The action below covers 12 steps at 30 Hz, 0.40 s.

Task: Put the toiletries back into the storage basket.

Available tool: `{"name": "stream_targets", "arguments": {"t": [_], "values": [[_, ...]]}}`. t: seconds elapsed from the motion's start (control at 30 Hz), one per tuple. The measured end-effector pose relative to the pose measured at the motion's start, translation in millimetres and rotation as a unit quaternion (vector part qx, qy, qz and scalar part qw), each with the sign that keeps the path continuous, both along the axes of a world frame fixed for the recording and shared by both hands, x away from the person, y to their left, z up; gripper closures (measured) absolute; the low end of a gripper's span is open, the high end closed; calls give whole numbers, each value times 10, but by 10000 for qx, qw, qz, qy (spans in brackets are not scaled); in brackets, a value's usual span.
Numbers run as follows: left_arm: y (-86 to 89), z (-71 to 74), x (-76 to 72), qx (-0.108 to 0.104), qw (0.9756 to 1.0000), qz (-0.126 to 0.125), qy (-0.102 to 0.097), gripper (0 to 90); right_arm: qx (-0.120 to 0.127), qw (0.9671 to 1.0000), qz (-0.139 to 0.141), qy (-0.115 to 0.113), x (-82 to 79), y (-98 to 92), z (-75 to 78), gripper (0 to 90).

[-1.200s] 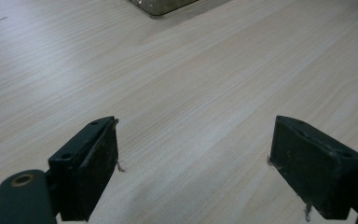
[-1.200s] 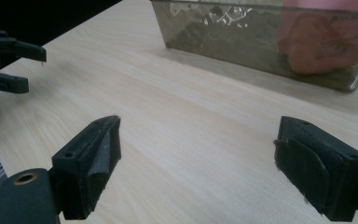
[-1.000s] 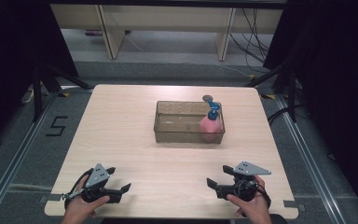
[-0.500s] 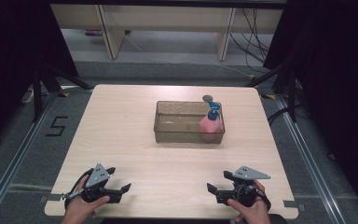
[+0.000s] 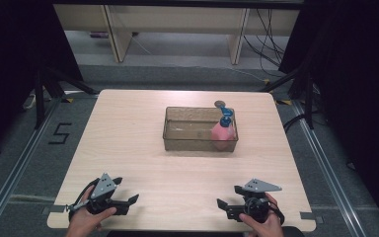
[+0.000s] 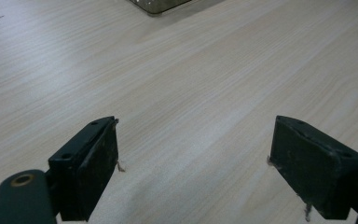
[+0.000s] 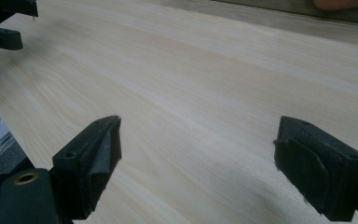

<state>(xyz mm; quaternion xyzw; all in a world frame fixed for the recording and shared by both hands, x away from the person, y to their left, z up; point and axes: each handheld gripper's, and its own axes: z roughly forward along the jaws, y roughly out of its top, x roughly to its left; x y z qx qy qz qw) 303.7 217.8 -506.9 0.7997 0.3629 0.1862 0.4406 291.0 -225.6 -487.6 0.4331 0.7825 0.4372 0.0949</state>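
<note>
A clear plastic bin [image 5: 187, 132] stands in the middle of the wooden table [image 5: 128, 128]. A pink bottle with a blue pump top [image 5: 223, 132] stands upright in the bin's right end. My left gripper [image 5: 127, 190] rests near the front left edge, held by a hand, jaws wide apart and empty [image 6: 193, 163]. My right gripper [image 5: 228, 196] sits near the front right edge, open too, with bare wood between its jaws [image 7: 196, 158]. The bin's corner [image 6: 158, 4] shows far ahead in the left gripper view.
A small round grey object [image 5: 220, 104] lies on the table just behind the bin. In the right gripper view the left gripper [image 7: 2, 23] shows at the top left and the bin's wall [image 7: 298, 9] along the top. Shelving and cables stand beyond the table.
My right gripper has slid a little back toward the table's front edge. The left gripper, the bin and the bottle have stayed put.
</note>
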Motion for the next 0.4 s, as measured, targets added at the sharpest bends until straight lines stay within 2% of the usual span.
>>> {"name": "stream_targets", "arguments": {"t": [0.07,0.1,0.13,0.17,0.2,0.3,0.33,0.4], "values": [[-5,0,-1,-36,10000,7,-2,148,-1,10000,29,39,6,0,-5,158],[-5,0,-1,-34,10000,3,-2,148,60,9999,-51,140,0,18,-18,159],[-4,1,-1,-25,10000,-7,0,148,-37,9999,-18,118,9,3,-15,160],[-4,0,-1,-15,10000,-22,3,148,54,9998,-9,174,2,16,-18,159],[-7,-1,-2,-10,10000,-28,5,148,25,9997,172,163,20,4,-21,160],[-17,-4,-4,-24,10000,-20,-2,148,-52,10000,14,67,9,8,-26,160],[-18,-4,-3,-19,10000,-24,-1,148,-27,9999,-20,106,15,19,-33,160],[-20,0,-7,3,10000,-10,-2,148,-6,9999,53,111,13,11,-22,159]]}}
